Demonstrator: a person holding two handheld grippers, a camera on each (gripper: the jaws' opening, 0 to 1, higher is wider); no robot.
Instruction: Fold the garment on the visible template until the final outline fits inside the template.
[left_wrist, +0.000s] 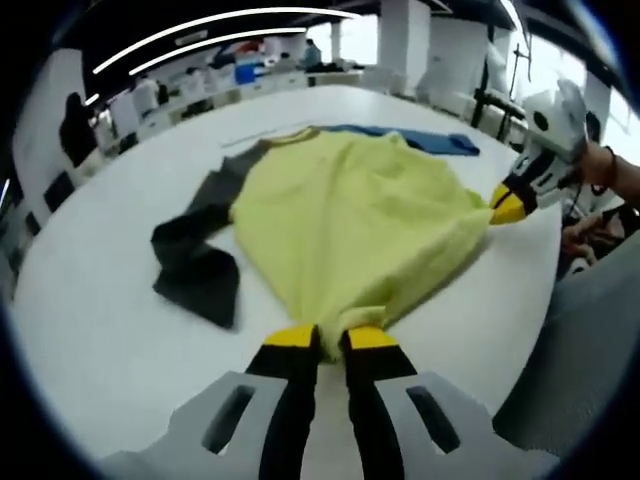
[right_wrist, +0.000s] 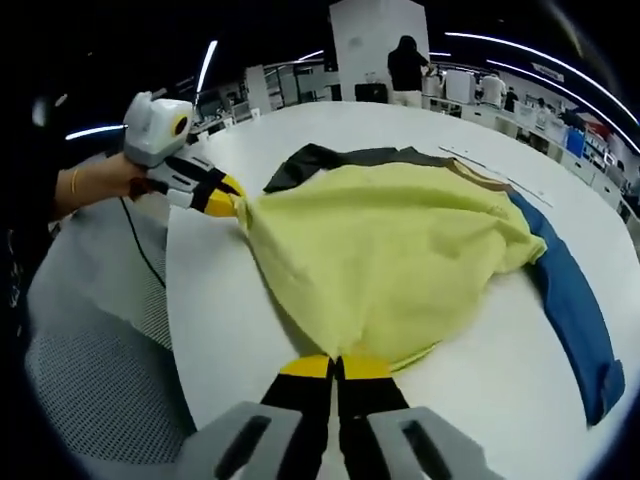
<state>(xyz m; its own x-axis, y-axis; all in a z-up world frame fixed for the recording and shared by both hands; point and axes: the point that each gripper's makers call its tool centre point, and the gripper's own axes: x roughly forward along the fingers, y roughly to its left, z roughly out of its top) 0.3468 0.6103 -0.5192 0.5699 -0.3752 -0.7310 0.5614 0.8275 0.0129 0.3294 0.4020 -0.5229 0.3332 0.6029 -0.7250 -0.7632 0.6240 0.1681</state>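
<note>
The yellow garment is spread on the white tabletop; its near hem is pinched at one corner by the left tool, clenched, and at the other by the right tool; collar lies far ahead, so folding away looks likely.

**Yellow shirt lying spread on the white table**

The shirt is lying spread flat on the white table, its yellow body rumpled. A dark grey sleeve is trailing out to one side, folded back on itself, and a blue sleeve is stretching along the other side. Two hem corners are being pulled taut.
</note>
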